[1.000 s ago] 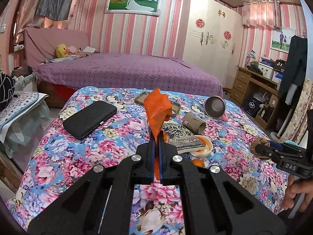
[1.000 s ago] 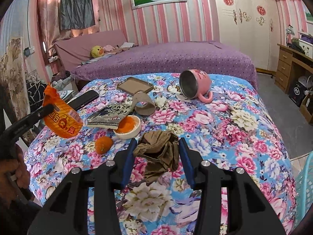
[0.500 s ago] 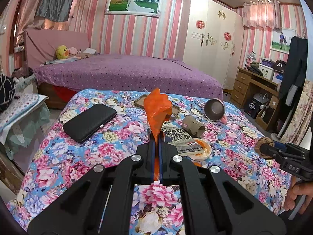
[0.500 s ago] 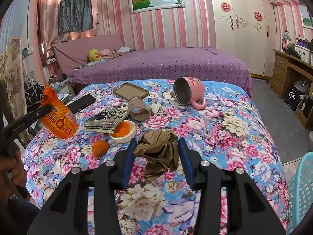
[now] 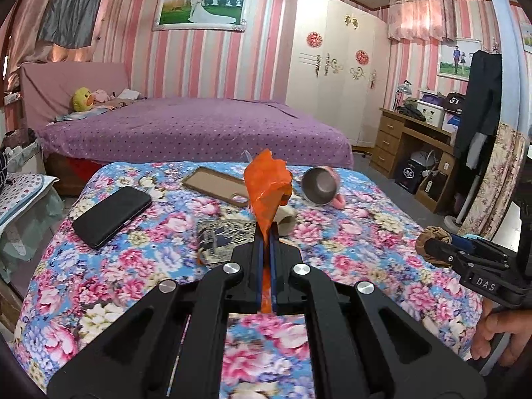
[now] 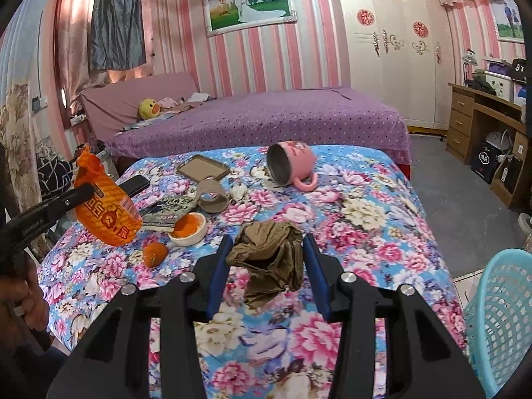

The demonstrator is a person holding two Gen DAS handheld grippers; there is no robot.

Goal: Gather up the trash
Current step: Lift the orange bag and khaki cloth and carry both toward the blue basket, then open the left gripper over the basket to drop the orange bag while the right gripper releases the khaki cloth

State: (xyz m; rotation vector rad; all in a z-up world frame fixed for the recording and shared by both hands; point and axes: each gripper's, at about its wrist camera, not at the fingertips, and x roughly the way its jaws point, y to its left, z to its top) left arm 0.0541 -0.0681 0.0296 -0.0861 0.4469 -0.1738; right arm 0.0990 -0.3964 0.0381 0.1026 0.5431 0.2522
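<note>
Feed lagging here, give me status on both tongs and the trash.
Left tongs shut on orange snack bag. Right tongs shut on brown crumpled wad. Both lifted above the bed. Blue basket at right, path open.

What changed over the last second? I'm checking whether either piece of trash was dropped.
Neither was dropped. Both grippers lifted and drew back from the bed: the left gripper stays shut on the orange snack bag, the right gripper on the brown wad. A blue basket came into view. Bed items unmoved.
</note>
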